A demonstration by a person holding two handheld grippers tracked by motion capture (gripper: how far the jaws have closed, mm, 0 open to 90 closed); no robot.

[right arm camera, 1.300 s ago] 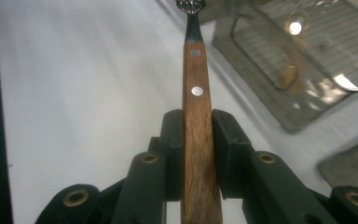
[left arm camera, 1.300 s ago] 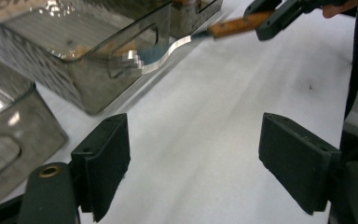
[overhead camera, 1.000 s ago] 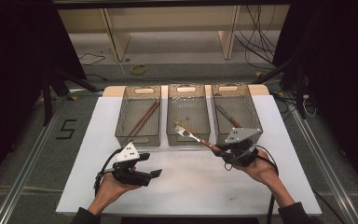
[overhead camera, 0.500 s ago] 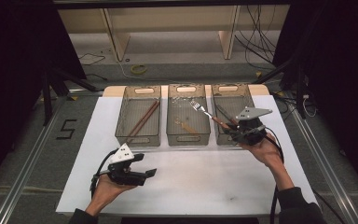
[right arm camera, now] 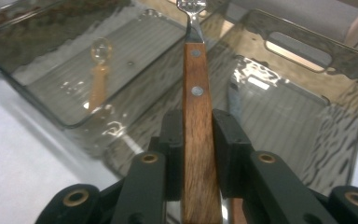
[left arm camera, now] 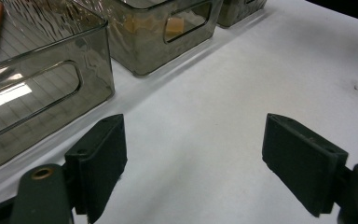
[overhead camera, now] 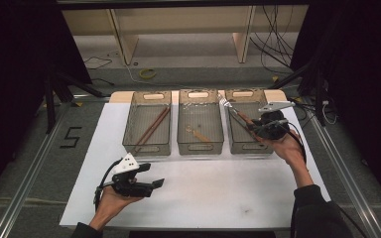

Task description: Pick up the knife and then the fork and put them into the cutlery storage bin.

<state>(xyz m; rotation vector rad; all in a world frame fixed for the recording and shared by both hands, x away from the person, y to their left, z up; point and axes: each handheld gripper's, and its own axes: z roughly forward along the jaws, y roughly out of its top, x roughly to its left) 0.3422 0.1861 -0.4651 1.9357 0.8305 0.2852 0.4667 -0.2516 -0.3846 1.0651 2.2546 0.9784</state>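
The right gripper is clamping the wooden handle of a fork, holding it over the bin nearest the table's right edge. The left gripper is hovering agape, empty, near the table's front-left corner.

The high view looks forward and down over the whole white table top. Each gripper view sits low and close behind its own jaws, facing the smoky clear plastic bins, which all three views share.
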